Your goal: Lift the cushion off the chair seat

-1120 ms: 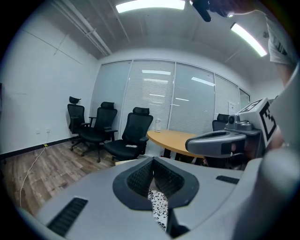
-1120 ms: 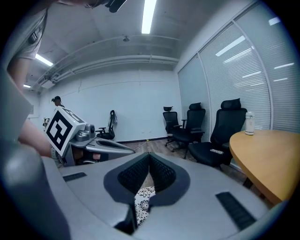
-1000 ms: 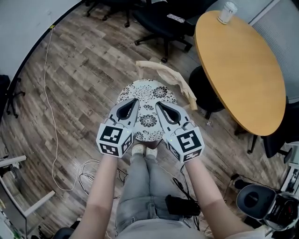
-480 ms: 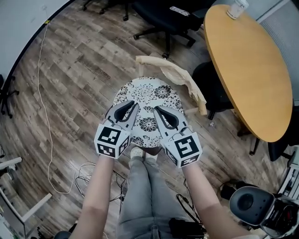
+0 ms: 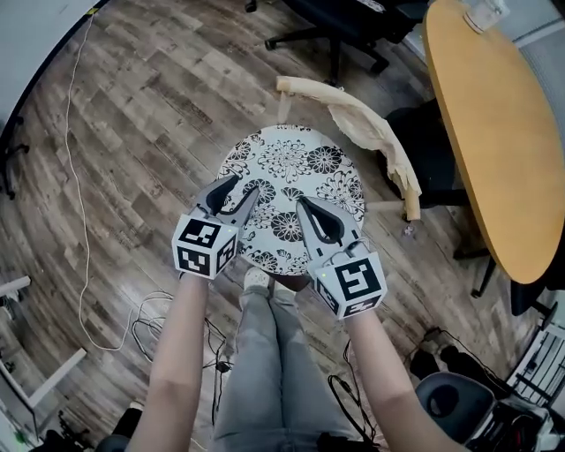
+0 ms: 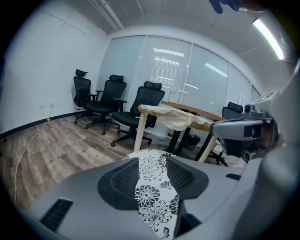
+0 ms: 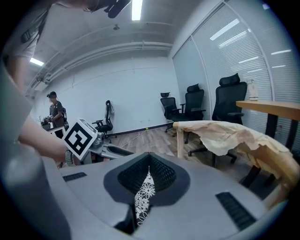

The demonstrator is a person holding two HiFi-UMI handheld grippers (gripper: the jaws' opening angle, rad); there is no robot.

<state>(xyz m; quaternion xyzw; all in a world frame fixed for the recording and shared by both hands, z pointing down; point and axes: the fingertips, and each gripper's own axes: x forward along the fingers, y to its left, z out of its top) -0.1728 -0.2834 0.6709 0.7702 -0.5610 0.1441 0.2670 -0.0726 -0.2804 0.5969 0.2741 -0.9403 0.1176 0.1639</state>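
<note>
- Cushion (image 5: 296,181), round with a floral print, is lying flat on the chair seat, and both grippers are hovering over its near edge.
- Left gripper (image 5: 244,184) is opening its fingers; nothing is pinched, and only cushion print is showing through the gap.
- Right gripper (image 5: 302,203) is holding its fingers together at the tips, gripping nothing.
- Risk: if the right fingers are not parting before contact, they are likely just pushing the cushion across the seat.
- Risk: a one-sided grab is likely leaving the far half sagging and sliding off.
- Beige cloth (image 5: 371,132) is hanging over the wooden backrest (image 5: 305,86) beside the cushion's far rim and could snag.
- Round wooden surface (image 5: 494,132) and office chairs (image 5: 353,22) are standing well apart.
- The person's legs (image 5: 265,353) are crowding the near side.
</note>
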